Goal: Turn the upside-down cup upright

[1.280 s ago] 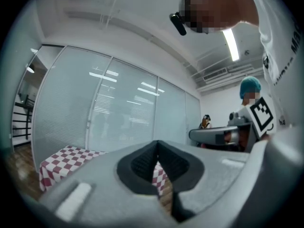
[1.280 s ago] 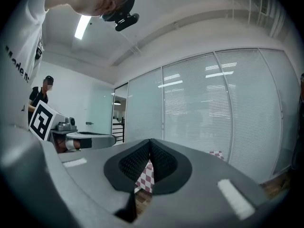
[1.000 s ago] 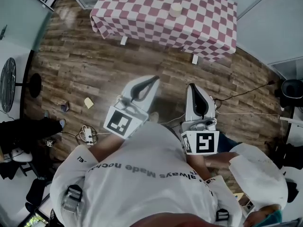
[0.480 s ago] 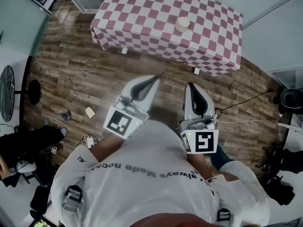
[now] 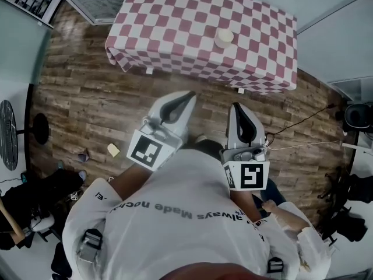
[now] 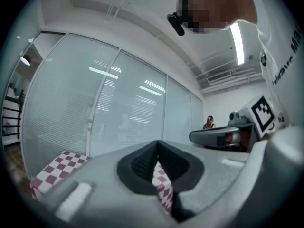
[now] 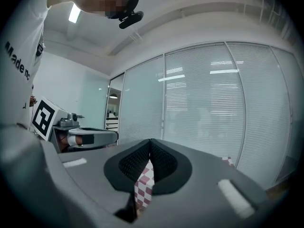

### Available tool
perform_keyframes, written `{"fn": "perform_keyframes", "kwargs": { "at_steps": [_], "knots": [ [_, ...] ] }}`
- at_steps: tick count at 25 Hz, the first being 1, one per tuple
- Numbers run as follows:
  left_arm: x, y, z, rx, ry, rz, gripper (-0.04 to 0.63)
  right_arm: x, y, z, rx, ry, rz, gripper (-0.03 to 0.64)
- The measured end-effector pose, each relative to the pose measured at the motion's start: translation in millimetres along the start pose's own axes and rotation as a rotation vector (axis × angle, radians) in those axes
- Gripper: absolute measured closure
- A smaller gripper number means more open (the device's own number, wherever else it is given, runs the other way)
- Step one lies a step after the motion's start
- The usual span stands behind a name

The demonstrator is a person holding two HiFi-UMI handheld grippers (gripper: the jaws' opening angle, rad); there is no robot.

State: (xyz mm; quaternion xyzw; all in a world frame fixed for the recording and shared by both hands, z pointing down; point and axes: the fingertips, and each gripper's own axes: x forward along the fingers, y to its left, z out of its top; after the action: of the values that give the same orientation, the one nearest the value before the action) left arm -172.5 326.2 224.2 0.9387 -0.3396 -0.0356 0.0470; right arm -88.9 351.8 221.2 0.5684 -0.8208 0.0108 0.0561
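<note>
On the tabletop (image 5: pixel 175 22) ahead, the cup (image 5: pixel 224 37) stands well apart from both grippers. The left gripper (image 5: pixel 190 94) and right gripper (image 5: pixel 236 105) have jaws together, empty. Better to come close first, then open one beside the cup.

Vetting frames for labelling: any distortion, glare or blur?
Left gripper view, right gripper view: heavy fisheye bending the glass wall, dark corners, ceiling strip light blown out. Head view: even light, cup on checked table small but clear.

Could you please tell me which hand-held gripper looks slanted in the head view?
The left hand-held gripper: it slants up and rightward, whereas the right hand-held gripper points almost straight up the picture.
</note>
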Motion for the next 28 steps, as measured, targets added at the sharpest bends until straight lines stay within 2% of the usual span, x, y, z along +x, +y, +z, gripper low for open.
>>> {"fn": "perform_keyframes", "kwargs": {
  "at_steps": [7, 14, 20, 28],
  "knots": [
    [20.4, 13.3, -9.6, -0.006, 0.031, -0.031, 0.592, 21.1, -14.2, -2.5, 0.005, 0.019, -0.021, 0.615],
    [64.1, 29.3, -6.1, -0.012, 0.008, -0.033, 0.592, 50.1, -46.2, -3.6, 0.0, 0.01, -0.024, 0.615],
    [122.2, 45.7, -8.1, 0.012, 0.025, -0.023, 0.592, 83.8, -100.0, -1.8, 0.016, -0.01, -0.03, 0.615],
    [221.6, 65.8, 3.5, 0.024, 0.009, 0.005, 0.592, 136.9, -188.0, 6.5, 0.014, -0.021, -0.001, 0.615]
  ]
}}
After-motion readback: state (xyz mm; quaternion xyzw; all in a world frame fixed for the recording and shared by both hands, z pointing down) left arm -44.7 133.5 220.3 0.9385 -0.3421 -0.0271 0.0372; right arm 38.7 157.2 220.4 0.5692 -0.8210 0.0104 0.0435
